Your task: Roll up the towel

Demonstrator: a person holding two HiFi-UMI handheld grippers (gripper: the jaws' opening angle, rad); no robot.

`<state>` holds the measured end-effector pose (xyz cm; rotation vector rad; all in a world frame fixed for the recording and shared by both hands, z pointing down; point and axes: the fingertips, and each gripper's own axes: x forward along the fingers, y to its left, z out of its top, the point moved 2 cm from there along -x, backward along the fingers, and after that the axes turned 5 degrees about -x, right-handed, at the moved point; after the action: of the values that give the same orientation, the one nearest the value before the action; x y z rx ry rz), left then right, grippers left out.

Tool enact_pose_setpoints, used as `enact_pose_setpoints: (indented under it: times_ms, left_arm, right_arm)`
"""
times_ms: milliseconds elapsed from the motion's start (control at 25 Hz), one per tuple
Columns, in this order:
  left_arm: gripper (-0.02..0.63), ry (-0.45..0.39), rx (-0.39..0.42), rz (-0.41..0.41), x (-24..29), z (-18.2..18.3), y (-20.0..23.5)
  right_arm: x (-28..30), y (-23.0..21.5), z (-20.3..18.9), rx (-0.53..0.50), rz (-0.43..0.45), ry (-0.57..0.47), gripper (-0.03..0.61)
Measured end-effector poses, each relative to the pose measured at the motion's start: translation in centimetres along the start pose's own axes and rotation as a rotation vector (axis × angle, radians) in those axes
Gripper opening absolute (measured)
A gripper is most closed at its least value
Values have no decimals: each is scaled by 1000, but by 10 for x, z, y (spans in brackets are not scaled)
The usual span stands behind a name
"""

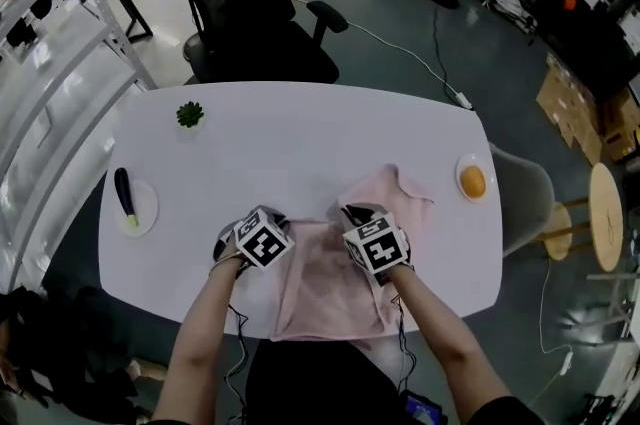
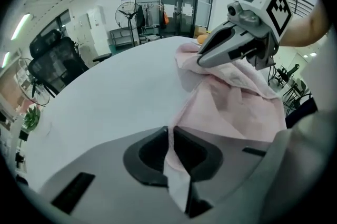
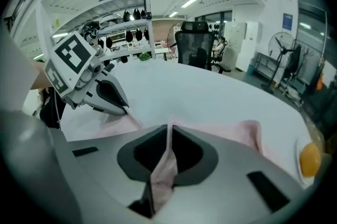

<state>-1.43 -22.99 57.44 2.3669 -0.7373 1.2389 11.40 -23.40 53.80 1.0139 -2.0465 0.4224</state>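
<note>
A pink towel (image 1: 330, 278) lies crumpled on the white table (image 1: 300, 138), its near end hanging over the front edge. My left gripper (image 1: 283, 219) is shut on the towel's left edge, and a thin fold of cloth (image 2: 176, 175) runs between its jaws (image 2: 171, 133). My right gripper (image 1: 350, 211) is shut on a raised fold near the towel's middle, with the cloth (image 3: 163, 170) pinched between its pads. Each gripper shows in the other's view: the right gripper (image 2: 201, 62) on the towel (image 2: 237, 107), the left gripper (image 3: 124, 108) on the towel's (image 3: 237, 133) edge.
An eggplant (image 1: 125, 196) lies on a small plate (image 1: 150, 210) at the table's left. An orange (image 1: 473, 181) sits on a plate at the right, and a small potted plant (image 1: 190, 116) stands at the far left. A black office chair (image 1: 260, 23) is behind the table, a grey chair (image 1: 527, 193) at the right.
</note>
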Motion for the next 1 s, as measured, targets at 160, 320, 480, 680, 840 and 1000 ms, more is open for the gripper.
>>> enact_pose_setpoints:
  times_ms: [160,320,480,680,840,1000]
  left_arm:
    - [43,-14,-48,45,-20,-11,11]
    - [43,-8,-87,112,-44,-31,31]
    - [43,3,-127,174,-68,-54,51]
    - [43,22,-196,212,-88,-78,57]
    - [43,46,-194,245,-90,-88,57]
    - [43,50,-170,280,-87,-89,59]
  right_arm:
    - [-38,-17,-2,-13,-52,-38,34]
    - [-80,-36,-15,5,-111,-65,32]
    - [-127,-61,-39,44,-207,-87,32]
    - [-185,-89,-102,159,-343,-78,29]
    - [-218,-101,-168,269,-440,-23,29]
    - [-236,-104,-240,369,-521,69,29]
